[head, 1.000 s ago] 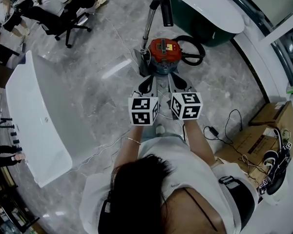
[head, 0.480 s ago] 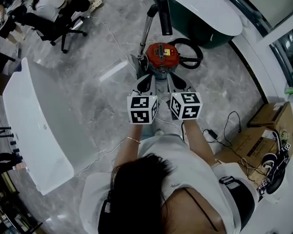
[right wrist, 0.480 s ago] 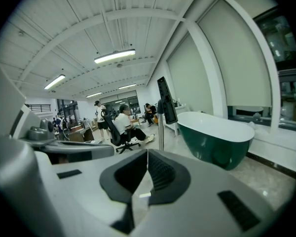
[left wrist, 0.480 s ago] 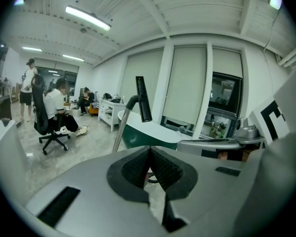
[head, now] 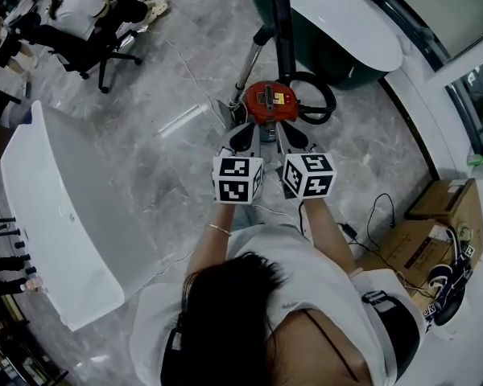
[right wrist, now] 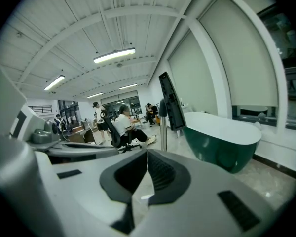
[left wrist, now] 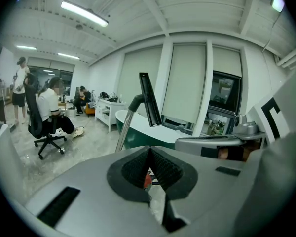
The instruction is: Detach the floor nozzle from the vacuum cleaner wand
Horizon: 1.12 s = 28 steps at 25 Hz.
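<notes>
A red canister vacuum [head: 267,101] stands on the marble floor with its black hose [head: 320,95] looped to the right. Its metal wand [head: 248,56] leans upward, and the black floor nozzle [head: 281,21] sits raised at the wand's top end. My left gripper [head: 241,132] and right gripper [head: 291,133] hover side by side just short of the canister, both shut and empty. The nozzle [left wrist: 150,98] and wand [left wrist: 125,128] stand ahead of my left gripper [left wrist: 149,154]. My right gripper [right wrist: 147,157] also has the nozzle [right wrist: 171,101] ahead of it.
A dark green bathtub [head: 338,18] stands behind the vacuum, and a white bathtub [head: 52,207] lies at the left. A person sits on an office chair [head: 97,26] at the far left. Cardboard boxes [head: 435,203] and floor cables [head: 374,211] are at the right.
Both grippers have moved forward together toward the vacuum, which now lies a little nearer the jaws. More of the raised nozzle has come into the head view. The jaws stayed shut.
</notes>
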Each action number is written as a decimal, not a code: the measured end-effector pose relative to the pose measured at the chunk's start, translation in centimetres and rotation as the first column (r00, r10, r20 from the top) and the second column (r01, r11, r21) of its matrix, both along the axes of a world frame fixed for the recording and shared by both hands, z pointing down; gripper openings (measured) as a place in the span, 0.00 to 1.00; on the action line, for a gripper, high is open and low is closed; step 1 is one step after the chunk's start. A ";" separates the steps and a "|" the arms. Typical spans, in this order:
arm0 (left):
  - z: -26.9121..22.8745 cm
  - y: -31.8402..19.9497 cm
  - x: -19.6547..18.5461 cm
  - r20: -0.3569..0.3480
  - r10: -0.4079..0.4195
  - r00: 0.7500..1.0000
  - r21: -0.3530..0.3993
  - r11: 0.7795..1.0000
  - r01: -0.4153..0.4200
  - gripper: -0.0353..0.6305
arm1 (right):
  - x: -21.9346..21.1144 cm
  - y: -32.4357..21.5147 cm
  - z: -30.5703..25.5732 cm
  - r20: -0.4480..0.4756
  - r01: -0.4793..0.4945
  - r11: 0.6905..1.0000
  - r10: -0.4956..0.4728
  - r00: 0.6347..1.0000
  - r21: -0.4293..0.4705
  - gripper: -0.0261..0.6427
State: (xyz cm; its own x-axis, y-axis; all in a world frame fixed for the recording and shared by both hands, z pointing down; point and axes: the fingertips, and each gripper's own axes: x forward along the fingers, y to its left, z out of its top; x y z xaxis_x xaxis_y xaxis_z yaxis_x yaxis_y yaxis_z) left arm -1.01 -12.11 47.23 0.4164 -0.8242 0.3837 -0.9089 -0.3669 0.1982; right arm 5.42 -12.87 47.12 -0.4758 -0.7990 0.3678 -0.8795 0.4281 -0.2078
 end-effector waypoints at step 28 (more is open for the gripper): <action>0.2 -9.0 -5.1 -0.009 0.158 0.987 0.013 0.987 -0.158 0.06 | -5.4 -7.7 -0.6 0.041 -0.106 0.994 0.105 0.994 0.022 0.06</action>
State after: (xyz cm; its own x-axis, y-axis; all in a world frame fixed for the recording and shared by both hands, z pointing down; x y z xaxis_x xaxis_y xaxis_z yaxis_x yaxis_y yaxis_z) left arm -6.12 -21.08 47.39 0.5452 -0.7524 0.3696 -0.8375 -0.5078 0.2017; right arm 0.00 -20.59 46.57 -0.4025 -0.8537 0.3305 -0.9112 0.3389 -0.2343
